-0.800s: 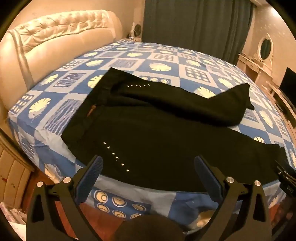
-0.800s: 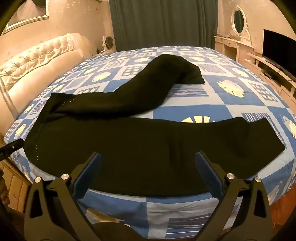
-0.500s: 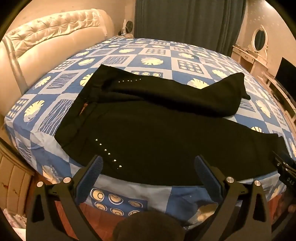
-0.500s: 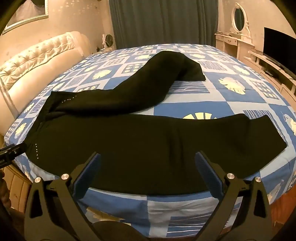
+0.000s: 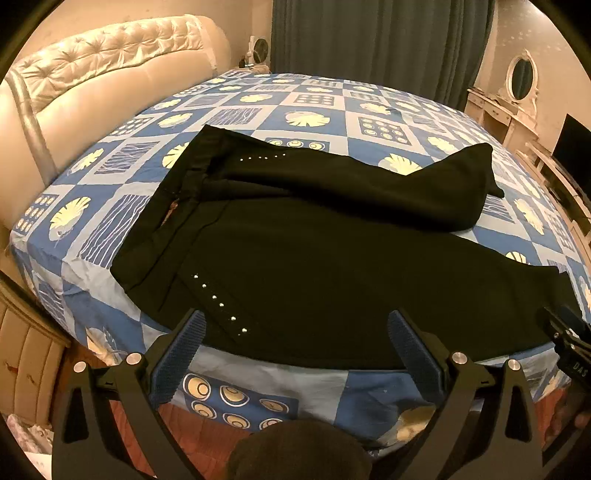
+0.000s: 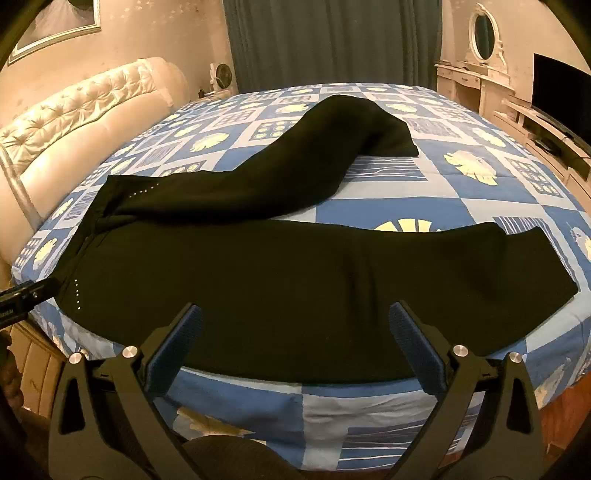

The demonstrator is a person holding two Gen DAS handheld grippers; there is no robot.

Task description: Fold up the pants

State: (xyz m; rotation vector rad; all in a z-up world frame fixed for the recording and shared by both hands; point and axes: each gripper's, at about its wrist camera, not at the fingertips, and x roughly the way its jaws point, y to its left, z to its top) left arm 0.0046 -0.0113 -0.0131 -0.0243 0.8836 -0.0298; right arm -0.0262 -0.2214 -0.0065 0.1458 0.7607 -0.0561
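Black pants point(image 5: 314, 266) lie spread on the bed, waistband to the left, one leg along the near edge and the other leg angled toward the far right. They also show in the right wrist view point(image 6: 295, 280). Small silver studs mark the hip. My left gripper point(image 5: 295, 321) is open and empty, hovering over the near edge by the hip. My right gripper point(image 6: 295, 317) is open and empty above the near leg. The left gripper's side shows at the far left in the right wrist view point(image 6: 26, 295), and the right gripper's side at the far right in the left wrist view point(image 5: 569, 336).
The bed has a blue and white patterned sheet point(image 5: 306, 122) and a cream tufted headboard point(image 5: 92, 74) at the left. Dark curtains point(image 6: 332, 40) hang behind. A dresser with an oval mirror point(image 6: 484, 33) and a TV point(image 6: 557, 96) stand to the right.
Both grippers have drifted slightly, so the pants sit a little differently in view. The pants have not moved and both grippers stay open.
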